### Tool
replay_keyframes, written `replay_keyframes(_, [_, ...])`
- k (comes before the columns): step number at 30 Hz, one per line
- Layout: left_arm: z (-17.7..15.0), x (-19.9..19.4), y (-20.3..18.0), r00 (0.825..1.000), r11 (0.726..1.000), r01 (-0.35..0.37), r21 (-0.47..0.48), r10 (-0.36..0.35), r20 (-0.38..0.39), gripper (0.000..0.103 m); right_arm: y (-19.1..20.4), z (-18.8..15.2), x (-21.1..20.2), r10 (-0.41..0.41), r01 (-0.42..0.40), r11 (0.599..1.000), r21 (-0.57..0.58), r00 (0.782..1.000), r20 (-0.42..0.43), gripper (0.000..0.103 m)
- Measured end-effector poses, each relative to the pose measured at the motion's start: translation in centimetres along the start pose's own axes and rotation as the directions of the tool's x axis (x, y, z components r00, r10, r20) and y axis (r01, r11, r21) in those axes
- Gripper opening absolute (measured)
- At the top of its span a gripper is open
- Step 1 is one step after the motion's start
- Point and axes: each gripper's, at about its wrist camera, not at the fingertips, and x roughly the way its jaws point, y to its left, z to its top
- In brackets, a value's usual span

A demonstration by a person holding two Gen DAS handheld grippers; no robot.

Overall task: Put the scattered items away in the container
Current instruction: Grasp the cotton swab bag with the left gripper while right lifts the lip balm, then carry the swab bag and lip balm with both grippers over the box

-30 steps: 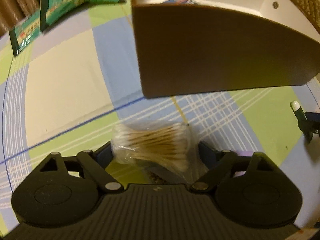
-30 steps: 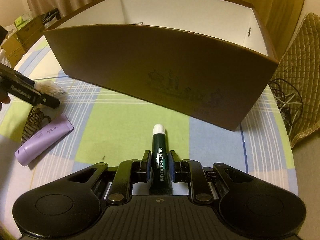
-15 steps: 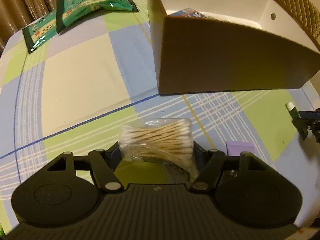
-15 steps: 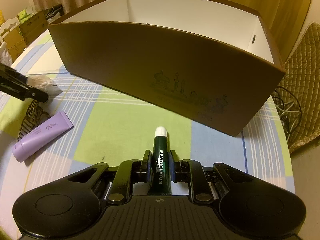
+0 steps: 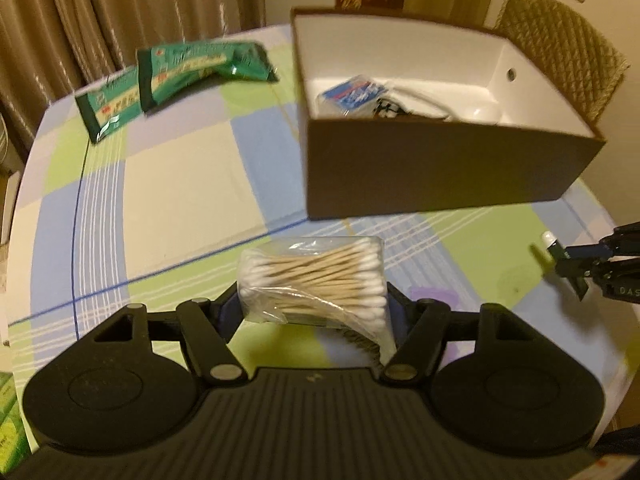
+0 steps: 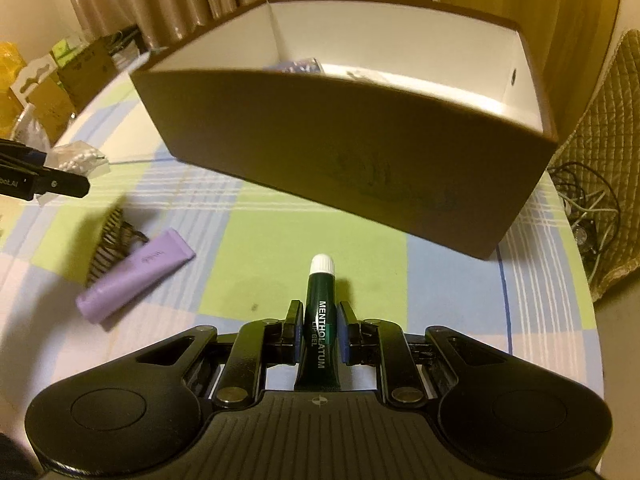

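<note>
A: Left wrist view?
B: Your left gripper (image 5: 314, 304) clamps the cotton swab bag (image 5: 316, 276), held above the tablecloth (image 5: 180, 176) short of the box (image 5: 440, 176).

A: Right wrist view?
B: Your right gripper (image 6: 320, 334) pinches the lip gel tube (image 6: 320, 320) before the box (image 6: 360, 160); the box's contents are blurry.

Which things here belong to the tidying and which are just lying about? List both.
Job:
- brown cardboard box
- clear bag of cotton swabs, in left claw
- dark green lip gel tube, in right claw
- lilac tube
- green packets

Lying about:
- quilted chair
- cables
</note>
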Motion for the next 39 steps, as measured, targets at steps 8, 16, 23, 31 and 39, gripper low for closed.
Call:
replay_keyframes(8, [2.0,-2.8,-2.5,0.996,0.998,0.032,0.052,-0.037,0.086,0.066,1.3,1.5,-2.7,0.032,-0.03,0.999,-0.025,0.998,0.053,0.014])
replay_keyframes(16, [4.0,-3.5,-5.2,0.989,0.993,0.054,0.108,-0.068,0.13,0.066,1.3,3.3,-4.9,0.058,-0.053,0.997,-0.049,0.991,0.118,0.014])
replay_keyframes(23, [6.3,-3.5,-6.8,0.982,0.987,0.061,0.146,-0.085,0.166,0.066,0.4,5.6,-6.7,0.079,-0.069,0.996,-0.061,0.981,0.177,0.014])
replay_keyframes(31, [9.1,-2.2,-8.1,0.979,0.982,0.065,0.18,-0.098,0.177,0.066,-1.8,9.2,-7.1,0.076,-0.061,0.996,-0.069,0.97,0.229,0.014])
replay_keyframes(39, [11.7,-0.8,-8.7,0.98,0.976,0.05,0.213,-0.089,0.176,0.066,-3.8,12.5,-6.3,0.068,-0.053,0.996,-0.066,0.965,0.253,0.014])
